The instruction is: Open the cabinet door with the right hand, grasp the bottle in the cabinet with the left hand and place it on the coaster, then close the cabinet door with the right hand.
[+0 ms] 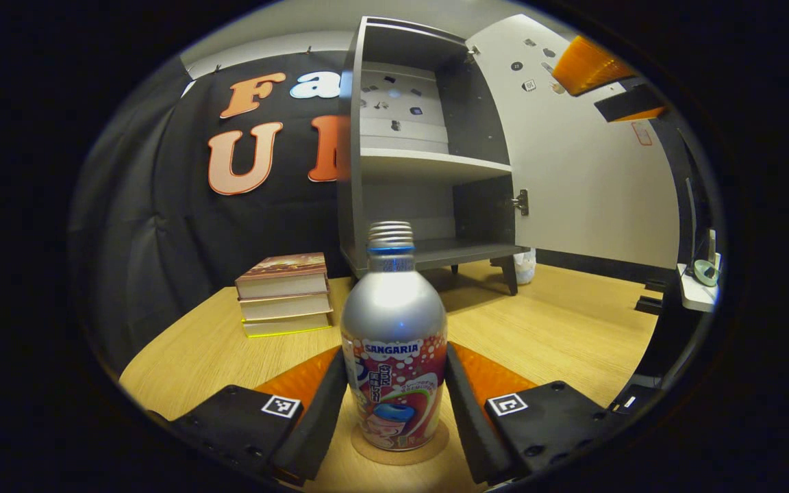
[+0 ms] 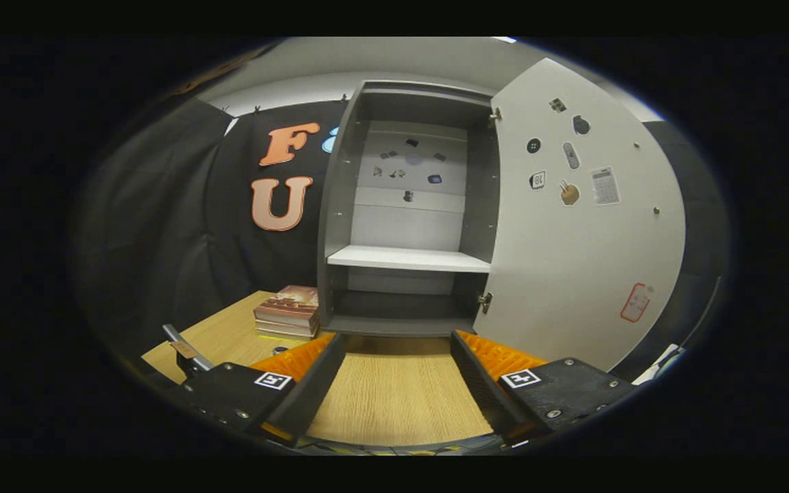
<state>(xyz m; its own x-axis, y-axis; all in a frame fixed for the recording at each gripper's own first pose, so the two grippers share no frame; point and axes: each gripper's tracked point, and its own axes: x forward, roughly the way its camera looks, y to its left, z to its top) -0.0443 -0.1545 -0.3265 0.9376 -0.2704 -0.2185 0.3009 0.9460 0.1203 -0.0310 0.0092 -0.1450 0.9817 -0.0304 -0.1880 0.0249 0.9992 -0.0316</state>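
Observation:
A silver bottle [image 1: 394,322] with a red label stands upright on the round cork coaster [image 1: 429,448] on the wooden table. My left gripper [image 1: 394,370] is closed around its lower body, and both fingers [image 1: 329,404] rest against its sides. The grey cabinet [image 1: 429,164] stands behind with bare shelves, and its white door [image 1: 593,178] is swung wide to the right. In the right gripper view my right gripper [image 2: 398,356] is open with nothing between its fingers, facing the cabinet [image 2: 408,257] a short way back from its bottom shelf. The door [image 2: 579,239] hangs open on its right.
A stack of books [image 1: 285,294] lies on the table left of the cabinet, also seen as the books [image 2: 288,311] in the right gripper view. Part of the other gripper [image 1: 590,65] shows high up by the door. A small white side table [image 1: 699,287] stands at the far right.

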